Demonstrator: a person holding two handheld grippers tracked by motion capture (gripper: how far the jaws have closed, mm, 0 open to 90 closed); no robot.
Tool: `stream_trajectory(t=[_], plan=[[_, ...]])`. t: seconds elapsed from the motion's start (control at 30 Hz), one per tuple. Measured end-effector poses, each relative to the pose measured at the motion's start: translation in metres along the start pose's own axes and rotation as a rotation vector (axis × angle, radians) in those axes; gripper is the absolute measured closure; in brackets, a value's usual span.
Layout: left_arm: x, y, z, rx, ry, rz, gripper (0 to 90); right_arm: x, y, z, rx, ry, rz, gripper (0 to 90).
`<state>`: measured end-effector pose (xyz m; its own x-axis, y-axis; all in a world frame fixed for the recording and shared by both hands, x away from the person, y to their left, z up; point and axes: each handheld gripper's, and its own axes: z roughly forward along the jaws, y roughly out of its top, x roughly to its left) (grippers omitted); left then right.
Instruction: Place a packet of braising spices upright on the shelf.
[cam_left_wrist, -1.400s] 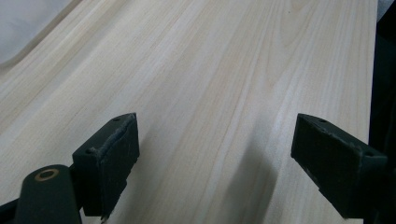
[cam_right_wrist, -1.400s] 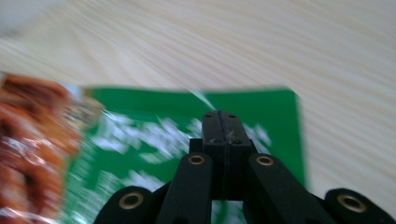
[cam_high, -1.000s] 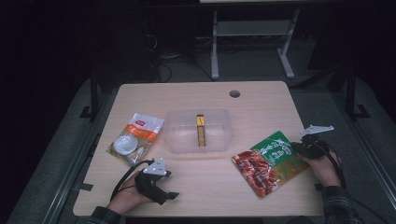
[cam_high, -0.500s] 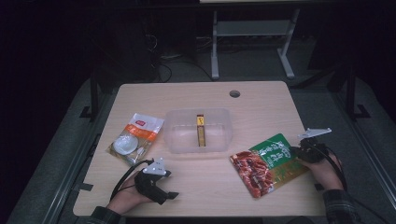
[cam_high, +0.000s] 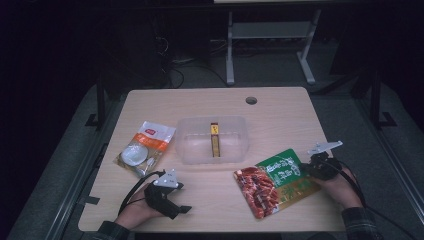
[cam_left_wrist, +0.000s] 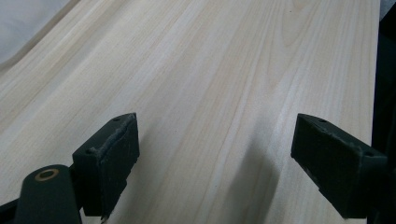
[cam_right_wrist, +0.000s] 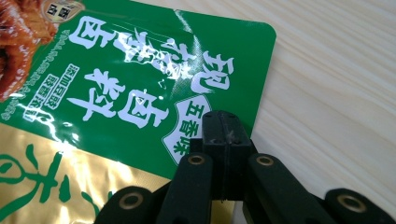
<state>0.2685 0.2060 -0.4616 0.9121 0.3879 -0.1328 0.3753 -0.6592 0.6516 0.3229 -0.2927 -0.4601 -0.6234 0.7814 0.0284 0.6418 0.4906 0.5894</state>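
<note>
Pouch: (cam_high: 276, 180) green, gold and red food pouch, flat on the table (cam_high: 300, 115) near the front right, my right gripper (cam_high: 314, 167) at its right edge.
Right fingers: pressed together, the tips pinching the pouch's edge (cam_right_wrist: 224, 140) by the green corner; no gap between them in the right gripper view.
Left fingers: my left gripper (cam_left_wrist: 215, 158) has its jaws spread wide over bare wood, holding nothing; in the high view it sits at the front left (cam_high: 167, 197).
Feel: I judge the pouch light to middling, a soft glossy film that will crease and sag away from a one-edge pinch; the contents look lumpy and may slide to the low end.
Slip: shiny film, so a corner grip could creep; nothing fragile here.
Hold: the flat sealed margin is the best place, and that is about where I am; a bite deeper in from the edge would carry it more surely than the rim.
Bin: (cam_high: 214, 140) clear plastic, mid-table beyond the pouch, a slim yellow stick (cam_high: 214, 141) lying inside.
Bag: (cam_high: 145, 148) orange and white packet, left of the bin, well apart from the pouch.
Change: since a second ago the pouch and my right hand have shifted leftward, toward the middle of the table; left hand, bin and bag lie as before.
</note>
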Motion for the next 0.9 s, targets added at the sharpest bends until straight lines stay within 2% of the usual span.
stream_trajectory(t=[0.07, 0.17, 0.5, 0.8, 0.9], plan=[[0.0, 0.0, 0.001, 0.001, -0.001, 0.002, 14.8, 0.004, 0.003, 0.002, -0.005, 0.017, -0.008, 90.0], [-0.001, 0.0, 0.0, 0.001, 0.0, 0.003, 14.8, 0.011, 0.008, 0.006, -0.006, 0.034, -0.045, 90.0], [0.0, 0.0, 0.0, -0.001, 0.005, 0.002, 14.8, 0.044, 0.016, 0.01, 0.035, 0.112, -0.134, 90.0], [0.001, 0.0, -0.002, -0.006, 0.01, -0.006, 14.8, 0.087, 0.027, 0.016, 0.063, 0.196, -0.247, 90.0], [0.001, 0.0, -0.002, -0.011, 0.009, -0.006, 14.8, 0.1, 0.033, 0.02, 0.064, 0.226, -0.268, 90.0]])
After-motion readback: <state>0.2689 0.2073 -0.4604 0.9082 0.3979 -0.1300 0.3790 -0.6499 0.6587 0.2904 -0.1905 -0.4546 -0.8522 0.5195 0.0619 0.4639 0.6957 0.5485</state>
